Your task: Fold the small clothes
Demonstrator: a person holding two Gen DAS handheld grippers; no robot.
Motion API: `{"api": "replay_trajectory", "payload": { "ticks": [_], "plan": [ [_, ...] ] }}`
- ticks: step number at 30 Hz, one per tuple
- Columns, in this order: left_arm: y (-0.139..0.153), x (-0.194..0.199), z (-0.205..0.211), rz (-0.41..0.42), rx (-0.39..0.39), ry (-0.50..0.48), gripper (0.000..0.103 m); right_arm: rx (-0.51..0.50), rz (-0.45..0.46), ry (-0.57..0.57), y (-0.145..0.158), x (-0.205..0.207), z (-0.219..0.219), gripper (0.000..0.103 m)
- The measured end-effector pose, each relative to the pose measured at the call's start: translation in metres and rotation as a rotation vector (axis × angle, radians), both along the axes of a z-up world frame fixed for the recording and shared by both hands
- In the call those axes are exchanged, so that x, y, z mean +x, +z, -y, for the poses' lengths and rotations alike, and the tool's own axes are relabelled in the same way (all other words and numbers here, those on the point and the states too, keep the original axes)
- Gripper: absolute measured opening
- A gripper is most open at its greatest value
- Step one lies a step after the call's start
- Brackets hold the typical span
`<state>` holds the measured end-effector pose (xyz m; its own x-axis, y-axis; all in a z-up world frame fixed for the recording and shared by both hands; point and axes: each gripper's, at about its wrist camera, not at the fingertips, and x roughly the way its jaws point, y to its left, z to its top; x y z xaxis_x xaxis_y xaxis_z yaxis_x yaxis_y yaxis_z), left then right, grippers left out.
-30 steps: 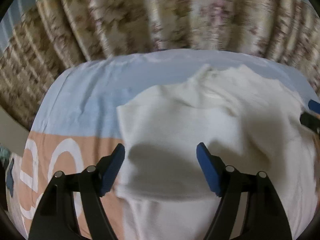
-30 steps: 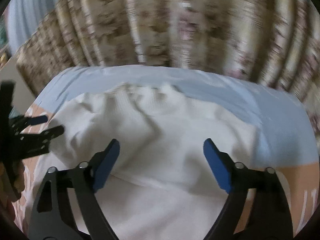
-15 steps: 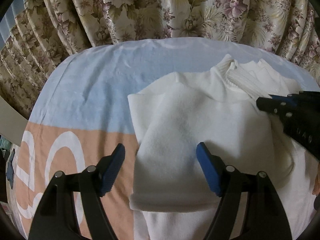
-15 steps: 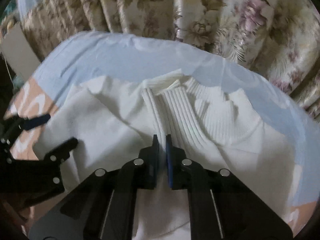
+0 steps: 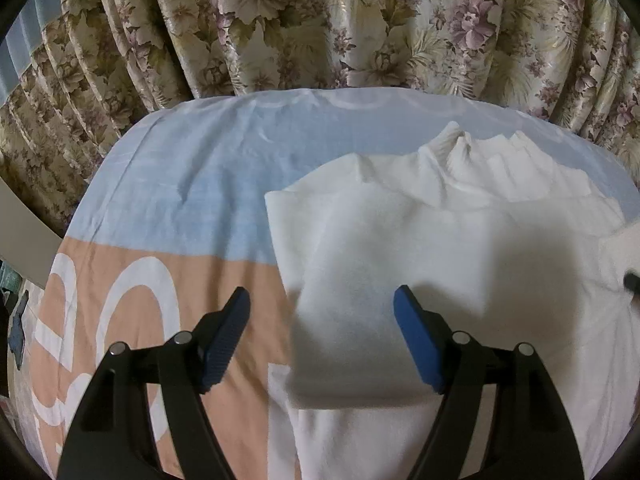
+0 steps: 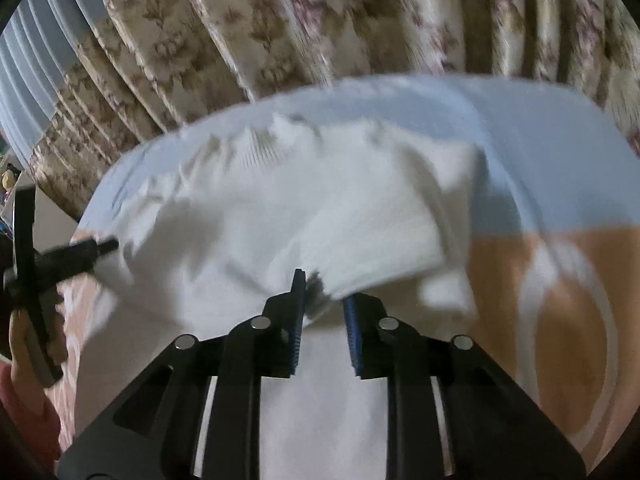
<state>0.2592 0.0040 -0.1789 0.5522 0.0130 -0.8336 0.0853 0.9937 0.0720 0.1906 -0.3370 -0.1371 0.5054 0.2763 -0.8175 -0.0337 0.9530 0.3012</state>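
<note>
One white sweater (image 5: 420, 248), bedsheet (image 5: 192, 184) margins

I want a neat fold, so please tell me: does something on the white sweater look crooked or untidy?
Yes. The white sweater has its ribbed collar bunched up in peaks at the far edge, not flat. The folded left sleeve lies smooth.

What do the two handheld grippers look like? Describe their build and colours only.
Both look alike. The left gripper and the right gripper each have two black, angular finger arms with cut-out openings, round silver pivot pins at the joints, and flat blue pads with a ribbed texture on the inner faces. No cables or markings show.
</note>
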Motion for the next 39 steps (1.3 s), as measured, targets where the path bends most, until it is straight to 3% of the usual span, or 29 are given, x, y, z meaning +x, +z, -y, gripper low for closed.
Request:
{"api": "replay_trajectory", "payload": {
  "ticks": [3, 7, 11, 12, 13, 15, 17, 21, 26, 29, 34, 39],
  "plan": [
    [0.002, -0.002, 0.002, 0.005, 0.013, -0.004, 0.075, -0.015, 0.024, -0.010, 0.009, -0.012, 0.004, 0.030],
    [0.005, -0.004, 0.001, 0.013, 0.032, -0.007, 0.075, -0.050, 0.087, -0.063, 0.033, -0.010, 0.019, 0.053],
    [0.005, -0.003, -0.001, 0.011, 0.047, -0.003, 0.075, -0.181, 0.035, -0.070, 0.027, 0.018, 0.025, 0.056],
    [0.004, -0.002, -0.001, 0.010, 0.047, -0.003, 0.075, -0.188, -0.012, -0.064, 0.019, 0.027, 0.026, 0.055],
    [0.004, -0.002, -0.001, 0.009, 0.049, -0.004, 0.075, -0.191, -0.036, -0.056, 0.014, 0.031, 0.025, 0.045],
    [0.003, -0.002, -0.002, 0.010, 0.059, -0.007, 0.075, -0.218, -0.035, -0.031, 0.009, 0.031, 0.021, 0.025],
    [0.003, -0.001, -0.004, 0.014, 0.064, -0.008, 0.075, -0.288, 0.002, 0.018, 0.010, 0.028, 0.009, 0.015],
    [0.006, 0.003, -0.010, 0.028, 0.062, 0.004, 0.075, -0.452, 0.116, 0.066, 0.021, 0.026, -0.015, 0.015],
    [0.011, 0.011, -0.015, 0.046, 0.056, 0.017, 0.075, -0.413, 0.281, 0.020, 0.056, 0.034, -0.017, 0.009],
    [0.010, 0.015, -0.011, 0.046, 0.058, 0.013, 0.075, -0.386, 0.266, 0.002, 0.058, 0.046, -0.010, 0.008],
    [0.008, 0.016, -0.004, 0.056, 0.086, -0.012, 0.075, -0.406, 0.183, -0.027, 0.030, 0.052, 0.011, 0.007],
    [-0.003, 0.019, 0.001, 0.036, 0.098, -0.018, 0.075, -0.293, 0.078, -0.112, -0.008, 0.054, 0.044, 0.007]
  ]
}}
